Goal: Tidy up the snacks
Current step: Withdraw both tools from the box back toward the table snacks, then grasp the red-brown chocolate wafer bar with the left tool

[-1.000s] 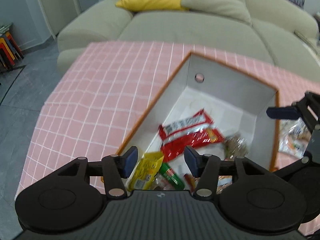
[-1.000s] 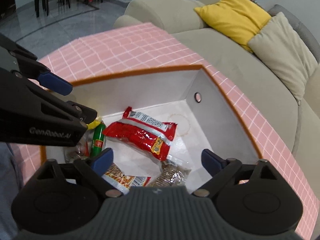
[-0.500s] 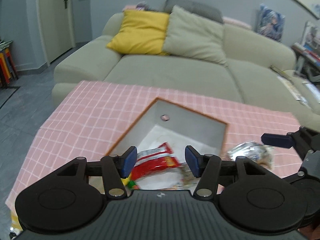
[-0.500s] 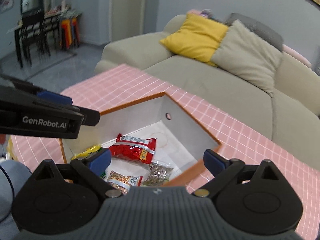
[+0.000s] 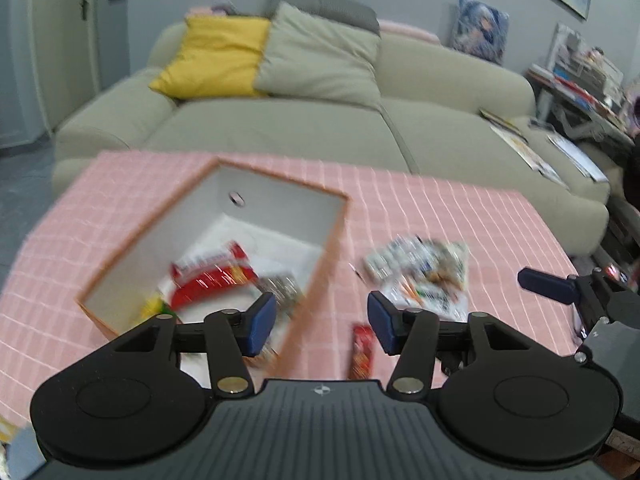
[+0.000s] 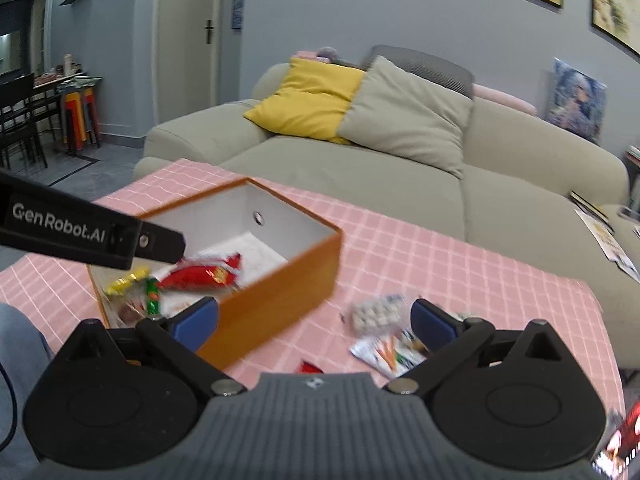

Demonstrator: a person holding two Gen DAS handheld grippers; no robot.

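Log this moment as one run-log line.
left tongs: open, empty | right tongs: open, empty | orange box: holds red packet | loose snack packets: on pink tablecloth

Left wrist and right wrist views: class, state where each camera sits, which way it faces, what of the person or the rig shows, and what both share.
Left wrist: on the left gripper, looking down and forward past its open fingers at the box and loose snacks; the right gripper's finger shows at the right edge.
Right wrist: on the right gripper, fingers open, facing the box from its side; the left gripper crosses at left.
Shared: box, snacks, pink cloth, sofa.
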